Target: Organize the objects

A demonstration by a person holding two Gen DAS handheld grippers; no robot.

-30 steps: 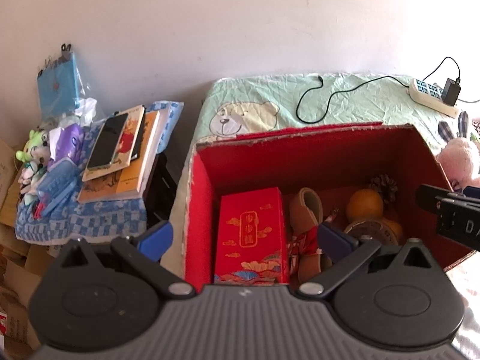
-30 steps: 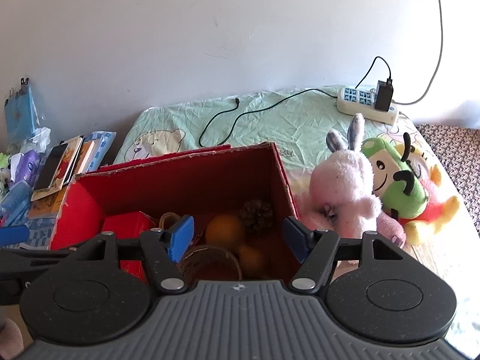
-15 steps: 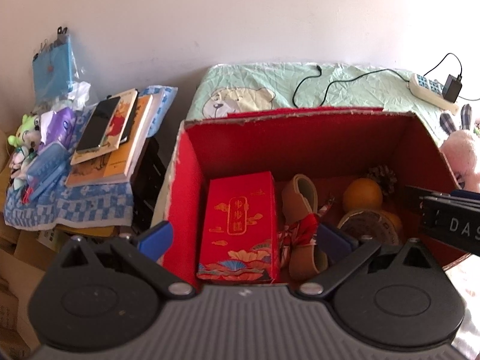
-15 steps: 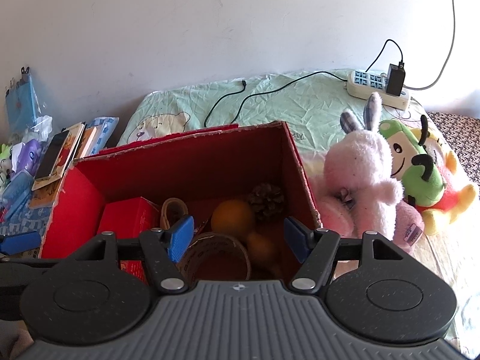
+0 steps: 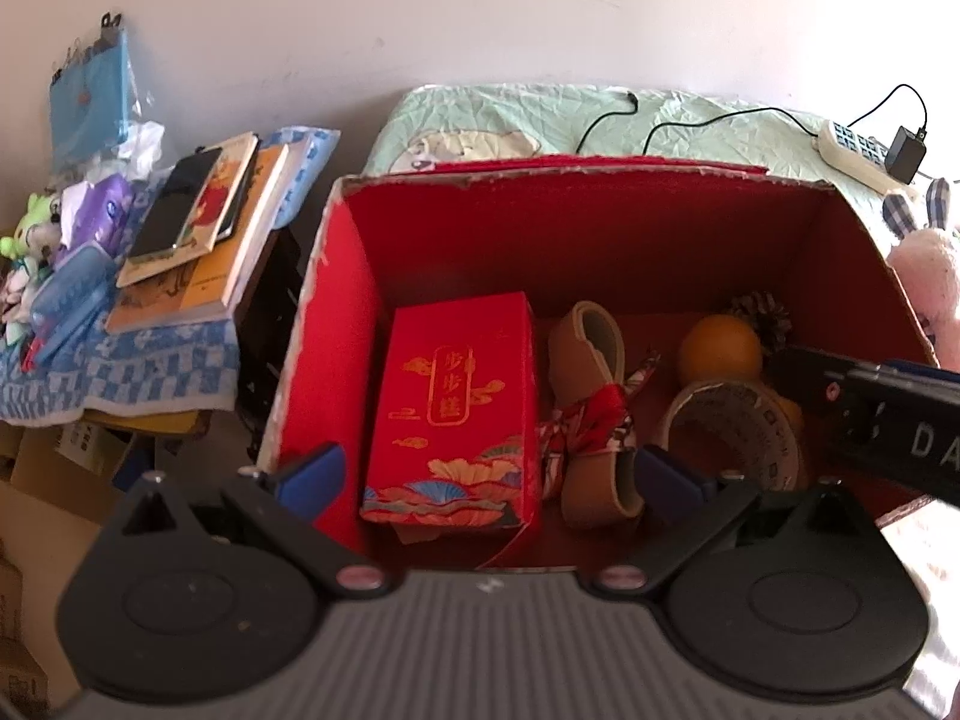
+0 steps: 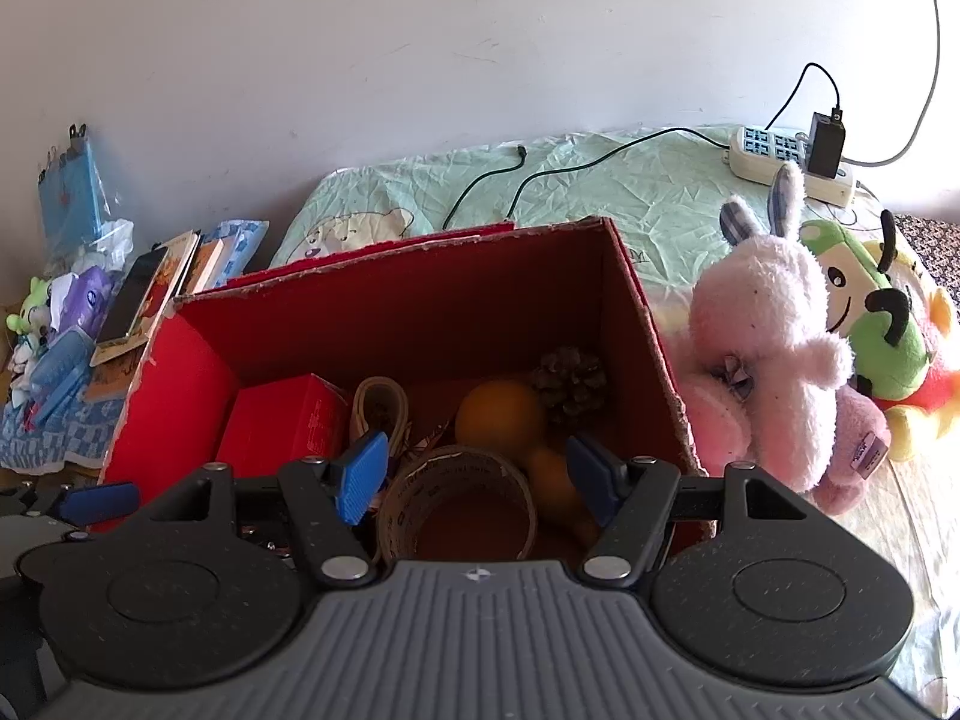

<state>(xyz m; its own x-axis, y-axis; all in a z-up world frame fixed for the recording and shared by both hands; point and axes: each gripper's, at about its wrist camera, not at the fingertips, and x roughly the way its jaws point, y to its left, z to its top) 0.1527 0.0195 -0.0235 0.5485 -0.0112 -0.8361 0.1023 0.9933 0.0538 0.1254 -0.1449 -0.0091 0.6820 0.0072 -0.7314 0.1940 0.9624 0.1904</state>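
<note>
A red cardboard box [image 5: 342,312] [image 6: 654,324] stands open on the bed. Inside lie a red gift carton [image 5: 456,402] [image 6: 282,426], a tan shoe with a red ribbon [image 5: 594,384], an orange [image 5: 720,348] [image 6: 498,414], a pine cone [image 6: 570,378] and a tape roll [image 5: 732,426] [image 6: 456,492]. My left gripper [image 5: 489,477] is open and empty above the box's near left part, straddling the carton. My right gripper [image 6: 477,474] is open and empty above the tape roll.
A pink plush rabbit [image 6: 774,336] and a green plush toy [image 6: 882,324] lie right of the box. A power strip [image 6: 780,162] with cables lies on the bed at the back. Books, a phone and clutter [image 5: 192,228] sit on a side stand left of the box.
Both grippers have moved forward and down over the box, so its contents look larger. Both stay open and empty.
</note>
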